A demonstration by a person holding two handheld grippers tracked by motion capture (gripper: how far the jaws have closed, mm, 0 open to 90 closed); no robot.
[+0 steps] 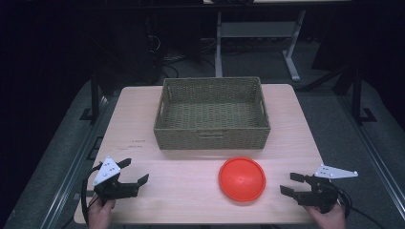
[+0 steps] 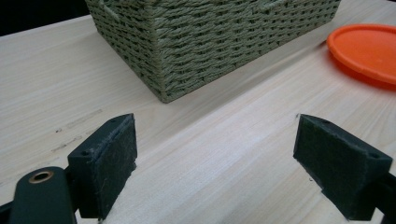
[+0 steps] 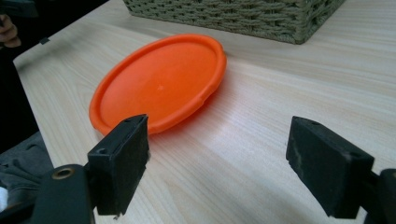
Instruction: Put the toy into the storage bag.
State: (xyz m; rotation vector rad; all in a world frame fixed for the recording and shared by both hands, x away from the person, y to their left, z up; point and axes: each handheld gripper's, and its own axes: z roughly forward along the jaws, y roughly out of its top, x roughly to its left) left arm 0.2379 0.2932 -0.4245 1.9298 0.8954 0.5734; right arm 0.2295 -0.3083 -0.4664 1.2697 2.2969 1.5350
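Scene: a pale wooden tabletop (image 1: 143, 114) carrying a green woven rectangular basket (image 1: 212, 114) and a flat round orange plastic plate (image 1: 241, 178).

Plate position: lying flat near the tabletop's near edge, a little right of the middle, just in front of the basket's near wall and apart from it.

Basket position: at the far middle of the tabletop, its long side running left to right, nothing inside as far as the high view shows.

Right gripper (image 1: 291, 184): close to the tabletop at the near right corner, jaws spread wide with nothing between them; in its own view the plate (image 3: 159, 84) lies ahead and toward its left jaw, the near rim just past that jaw's tip.

Left gripper (image 1: 134, 172): at the near left corner, jaws also wide apart and holding nothing; in its own view the basket's corner (image 2: 163, 60) is straight ahead and the plate (image 2: 364, 49) sits far off at the upper right.

Deciding relation: the plate lies to the left of the right gripper along the near edge, near it, while the left gripper is well apart from it across the near edge, so the right hand (image 1: 327, 217) is the nearer one.

Axis: the plate is round, so no long axis matters; what counts is its thin rim resting on the wood.

Likely next move: the right gripper probably has to go left and low so one jaw gets under the rim.

Risk: the plate may slide away instead of lifting.
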